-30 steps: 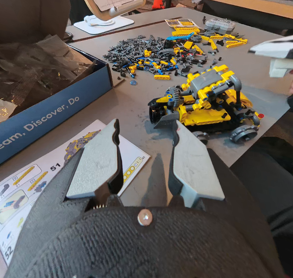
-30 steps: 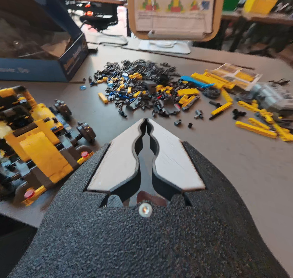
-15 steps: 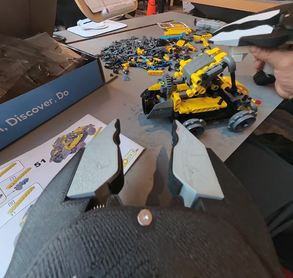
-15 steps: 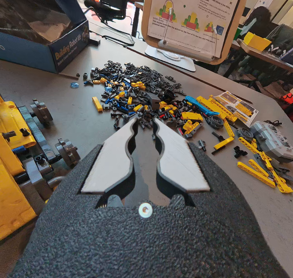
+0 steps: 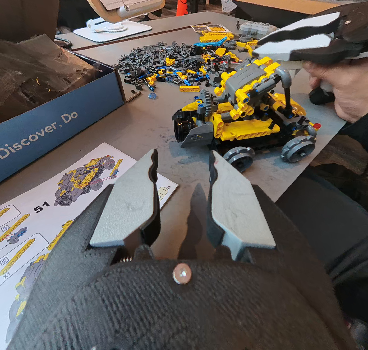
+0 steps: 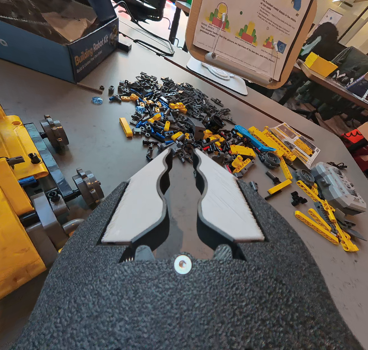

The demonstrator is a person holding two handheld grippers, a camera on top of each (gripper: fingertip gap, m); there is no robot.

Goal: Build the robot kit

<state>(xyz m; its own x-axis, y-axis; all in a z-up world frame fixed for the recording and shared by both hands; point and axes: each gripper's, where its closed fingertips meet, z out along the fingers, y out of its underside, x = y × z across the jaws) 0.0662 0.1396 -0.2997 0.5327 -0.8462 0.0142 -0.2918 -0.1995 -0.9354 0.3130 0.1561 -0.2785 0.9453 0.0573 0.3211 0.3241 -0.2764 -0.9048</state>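
A yellow, grey and black brick vehicle [image 5: 245,117] stands on the grey table near its front edge; it also shows at the left edge of the right wrist view [image 6: 22,191]. My left gripper [image 5: 182,157] is open and empty, hovering above the table between the vehicle's grey front wedge and an open instruction booklet [image 5: 79,183]. My right gripper [image 6: 182,154] is open by a small gap and empty, held above the near edge of a pile of loose small bricks [image 6: 171,119]. It also shows in the left wrist view [image 5: 294,39], above the vehicle, held by a hand [image 5: 346,93].
An open blue box [image 5: 59,109] with plastic bags stands at the left. A sheet on a white stand [image 6: 249,21] is at the back. Yellow beams [image 6: 322,218], a grey block unit [image 6: 338,185] and a small leaflet [image 6: 296,141] lie at the right. The table edge runs behind the vehicle. The gap from one gripper's tips to the other's is roughly 25 cm.
My right gripper has opened from shut to a small gap and moved forward toward the pile. My left gripper has drawn back from the vehicle, still open.
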